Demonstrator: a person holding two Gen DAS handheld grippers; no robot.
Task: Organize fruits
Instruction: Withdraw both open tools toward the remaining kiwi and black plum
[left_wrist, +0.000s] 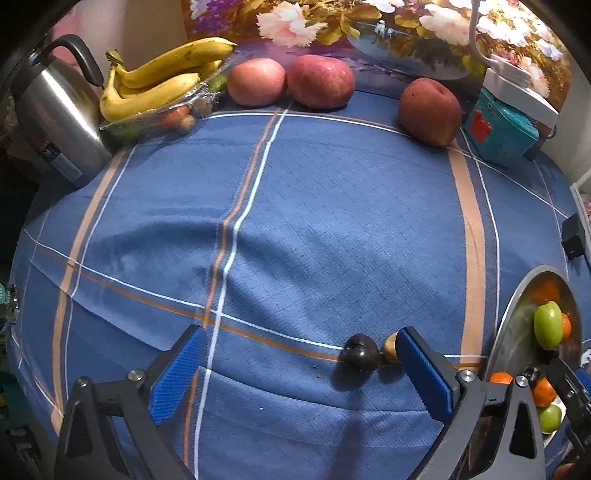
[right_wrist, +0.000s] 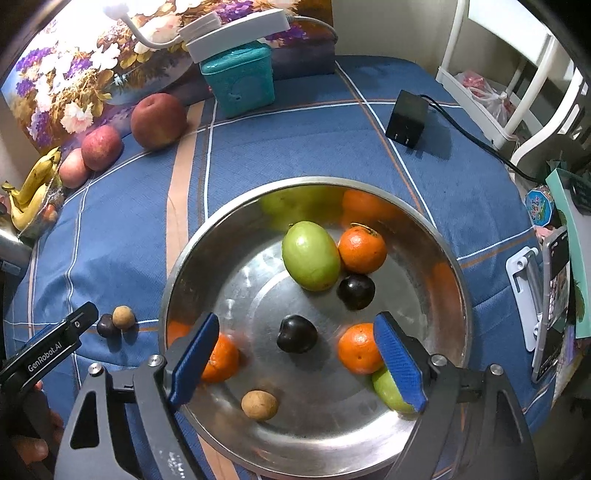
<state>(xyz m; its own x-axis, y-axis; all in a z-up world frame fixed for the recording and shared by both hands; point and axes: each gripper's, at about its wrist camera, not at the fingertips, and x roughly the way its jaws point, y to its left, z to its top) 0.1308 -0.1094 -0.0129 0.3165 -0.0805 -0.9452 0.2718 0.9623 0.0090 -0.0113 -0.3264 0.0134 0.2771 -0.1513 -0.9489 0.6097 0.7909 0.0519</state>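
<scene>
A steel bowl (right_wrist: 317, 181) holds two green fruits (right_wrist: 310, 256), three oranges (right_wrist: 362, 249), two dark plums (right_wrist: 297, 334) and a small tan fruit (right_wrist: 259, 405). My right gripper (right_wrist: 297, 321) hangs open over the bowl, with one plum lying loose below its gap. In the left wrist view my left gripper (left_wrist: 301, 334) stands wide open above the blue cloth. A dark plum (left_wrist: 360, 354) and a tan fruit (left_wrist: 389, 347) rest on the cloth beside its right finger, untouched. The bowl's rim (left_wrist: 517, 314) shows at the right.
Three red apples (left_wrist: 319, 81) line the back by a floral picture. Bananas (left_wrist: 155, 88) lie on a clear tray next to a steel kettle (left_wrist: 55, 110). A teal box (right_wrist: 240, 86), a black adapter (right_wrist: 406, 118) and a phone on a stand (right_wrist: 554, 302) sit around the bowl.
</scene>
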